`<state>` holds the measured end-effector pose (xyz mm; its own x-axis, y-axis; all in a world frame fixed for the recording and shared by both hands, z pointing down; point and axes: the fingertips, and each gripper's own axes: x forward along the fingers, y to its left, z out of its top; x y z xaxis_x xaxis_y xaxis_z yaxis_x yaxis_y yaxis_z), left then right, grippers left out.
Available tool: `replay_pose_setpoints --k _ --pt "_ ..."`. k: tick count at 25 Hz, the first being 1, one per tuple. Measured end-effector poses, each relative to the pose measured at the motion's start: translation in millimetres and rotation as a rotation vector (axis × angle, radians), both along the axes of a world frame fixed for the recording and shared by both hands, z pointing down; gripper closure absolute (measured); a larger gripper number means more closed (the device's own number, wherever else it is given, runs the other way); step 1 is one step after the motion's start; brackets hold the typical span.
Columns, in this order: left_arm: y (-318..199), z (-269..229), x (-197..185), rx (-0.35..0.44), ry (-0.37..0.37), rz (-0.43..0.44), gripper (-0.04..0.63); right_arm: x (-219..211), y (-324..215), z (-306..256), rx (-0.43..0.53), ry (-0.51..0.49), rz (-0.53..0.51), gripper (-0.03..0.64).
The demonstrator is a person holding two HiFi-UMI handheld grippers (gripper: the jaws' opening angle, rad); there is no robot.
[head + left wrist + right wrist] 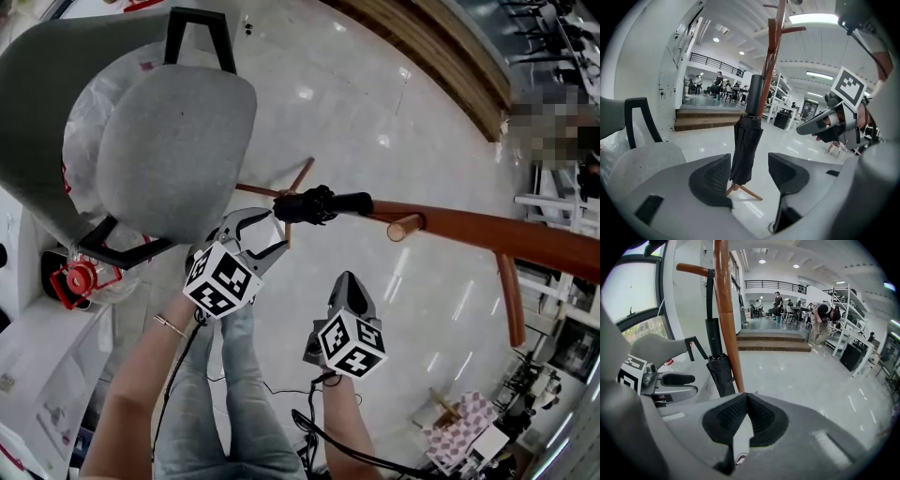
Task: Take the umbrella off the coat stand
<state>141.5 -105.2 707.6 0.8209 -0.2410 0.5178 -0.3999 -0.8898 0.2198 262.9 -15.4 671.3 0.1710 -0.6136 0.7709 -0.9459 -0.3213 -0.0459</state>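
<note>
A folded black umbrella (319,203) hangs against the brown pole of the coat stand (487,232). My left gripper (267,232) is open just short of it. In the left gripper view the umbrella (745,140) shows through the gap between the pads, a little beyond them and untouched. The coat stand (771,61) rises behind it. My right gripper (349,289) is lower and nearer to me, shut with nothing in it. In the right gripper view its pads (761,416) meet, and the umbrella (719,373) hangs by its strap from a peg on the coat stand (725,315).
A grey chair (169,150) with a black frame stands close on the left, a plastic bag behind it. Wooden steps (708,119) and several people are far off. Shelving (851,329) lines the right side. A black cable (309,427) trails on the glossy floor.
</note>
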Motion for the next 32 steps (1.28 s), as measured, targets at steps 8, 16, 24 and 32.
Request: replay_pose_setpoints --k 8,16,24,32 --pt "-9 18 20 0.003 0.012 0.042 0.314 4 8 6 -0.002 -0.002 0.029 0.612" --pt "-23 41 52 -0.004 0.017 0.085 0.301 11 29 22 -0.025 -0.008 0.066 0.612" --pt "-28 55 78 -0.007 0.045 0.136 0.295 12 41 32 -0.036 -0.021 0.073 0.612" --pt "-34 66 90 0.016 0.024 0.158 0.295 11 56 45 -0.055 -0.047 0.084 0.612"
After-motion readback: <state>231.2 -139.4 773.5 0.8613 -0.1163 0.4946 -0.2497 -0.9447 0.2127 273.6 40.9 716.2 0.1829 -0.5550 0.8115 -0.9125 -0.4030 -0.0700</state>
